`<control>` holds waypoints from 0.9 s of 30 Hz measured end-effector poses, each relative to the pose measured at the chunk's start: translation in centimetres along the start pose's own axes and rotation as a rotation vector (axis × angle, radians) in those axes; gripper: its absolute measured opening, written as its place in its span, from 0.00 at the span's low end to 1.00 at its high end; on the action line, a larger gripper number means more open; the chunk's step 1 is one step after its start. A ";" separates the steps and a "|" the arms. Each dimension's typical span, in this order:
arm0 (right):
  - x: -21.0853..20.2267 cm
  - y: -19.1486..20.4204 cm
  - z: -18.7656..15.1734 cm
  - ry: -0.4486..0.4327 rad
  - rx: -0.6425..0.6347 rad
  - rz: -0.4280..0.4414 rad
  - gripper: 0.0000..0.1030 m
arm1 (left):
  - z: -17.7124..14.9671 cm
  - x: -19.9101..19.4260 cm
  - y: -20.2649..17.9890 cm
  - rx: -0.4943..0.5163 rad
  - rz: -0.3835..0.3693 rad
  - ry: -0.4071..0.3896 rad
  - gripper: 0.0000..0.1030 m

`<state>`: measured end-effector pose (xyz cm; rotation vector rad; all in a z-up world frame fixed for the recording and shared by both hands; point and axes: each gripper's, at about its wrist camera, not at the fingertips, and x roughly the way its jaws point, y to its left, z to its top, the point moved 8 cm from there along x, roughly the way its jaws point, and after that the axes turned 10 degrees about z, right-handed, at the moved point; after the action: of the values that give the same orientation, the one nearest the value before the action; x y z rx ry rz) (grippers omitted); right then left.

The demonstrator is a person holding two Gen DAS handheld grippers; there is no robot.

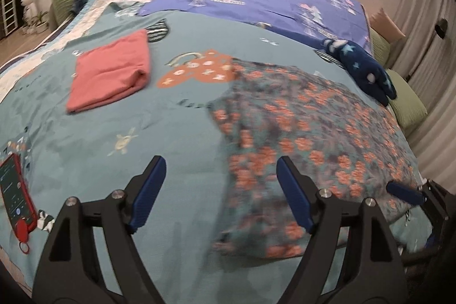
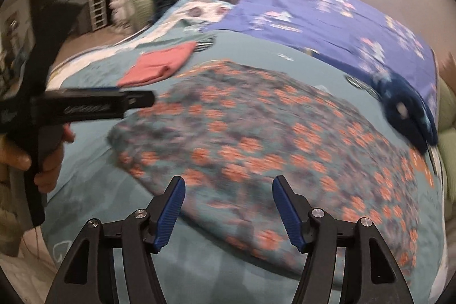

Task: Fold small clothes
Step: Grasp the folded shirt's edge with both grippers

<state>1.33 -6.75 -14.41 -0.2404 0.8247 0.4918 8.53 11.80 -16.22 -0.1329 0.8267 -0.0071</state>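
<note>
The floral garment (image 1: 307,133) lies spread flat on the bed (image 1: 142,133), its dark cloth scattered with orange flowers. It looks thin, light and limp, the sort of cloth that sags from wherever it is lifted and wrinkles if dragged; it is in no way fragile and not likely to slip from ribbed pads. Because it will not hold a shape, the sensible grip is at two corners or along one hem, one pinch each side, so that the edge stays straight as it is carried over. Its near edge, just ahead of both tools, seems the handiest place.

The left gripper (image 1: 221,193) hangs over the garment's near left edge with its jaws wide apart and nothing between them. The right gripper (image 2: 228,212) hangs over the garment's near side, jaws apart too and empty.

Left of the garment, well apart, lies a folded pink piece (image 1: 109,70), apparently done. Beyond its far right corner sits a dark blue starred item (image 1: 362,67). A phone in a red case (image 1: 17,190) rests far to the garment's left.
</note>
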 end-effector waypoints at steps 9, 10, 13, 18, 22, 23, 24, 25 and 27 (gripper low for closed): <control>5.0 7.9 0.8 0.047 -0.270 0.026 0.71 | -1.0 0.5 7.3 -0.174 0.027 0.024 0.78; 5.8 8.5 0.7 0.060 -0.292 0.022 0.71 | -1.1 0.6 7.5 -0.177 0.027 0.027 0.78; 7.4 8.8 0.9 0.068 -0.310 -0.020 0.71 | -1.5 1.1 7.9 -0.191 0.022 0.041 0.78; 8.8 8.2 2.4 0.029 -0.255 -0.072 0.71 | -1.4 1.5 8.3 -0.203 -0.005 0.052 0.78; 8.9 7.7 2.8 0.015 -0.191 -0.026 0.42 | -0.4 2.5 7.2 -0.213 -0.103 0.088 0.78; 8.7 7.6 2.9 0.009 -0.170 -0.007 0.29 | -0.1 2.7 6.8 -0.213 -0.134 0.097 0.78; 8.4 7.3 3.1 -0.004 -0.152 -0.004 0.21 | 0.2 3.0 6.1 -0.214 -0.188 0.114 0.78; 7.8 6.8 3.4 -0.027 -0.118 0.028 0.13 | 0.4 3.3 5.5 -0.219 -0.222 0.125 0.78; 7.1 6.3 3.7 -0.045 -0.040 0.096 0.11 | 0.9 4.1 3.9 -0.239 -0.328 0.173 0.78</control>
<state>4.61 2.38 -17.36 -0.2263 0.7856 0.6023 11.82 15.56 -19.09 -0.4977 0.9695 -0.2321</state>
